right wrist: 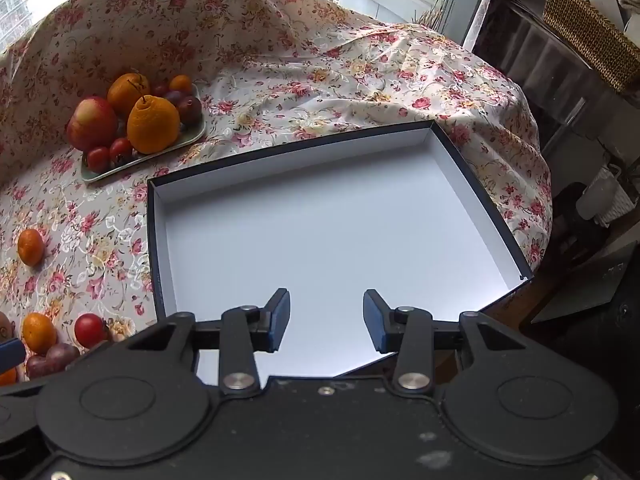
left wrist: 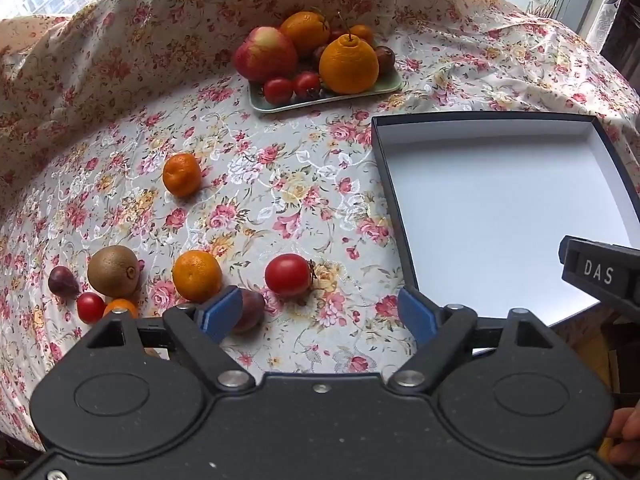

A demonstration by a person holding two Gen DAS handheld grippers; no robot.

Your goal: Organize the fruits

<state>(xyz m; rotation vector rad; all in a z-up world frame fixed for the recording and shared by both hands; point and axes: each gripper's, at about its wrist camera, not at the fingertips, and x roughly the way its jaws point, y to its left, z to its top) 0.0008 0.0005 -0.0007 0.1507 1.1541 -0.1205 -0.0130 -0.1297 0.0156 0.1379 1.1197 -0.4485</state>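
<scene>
Loose fruit lies on the floral cloth in the left wrist view: a tomato, two tangerines, a kiwi, a dark plum partly behind my left finger, and small fruits at far left. My left gripper is open and empty, just above the cloth near the tomato and plum. A white-lined dark box holds nothing. My right gripper is open and empty over the box's near edge; it also shows in the left wrist view.
A green tray piled with an apple, oranges, tomatoes and plums stands at the back. The cloth rises in folds behind it. A wicker basket and dark furniture stand beyond the table's right edge.
</scene>
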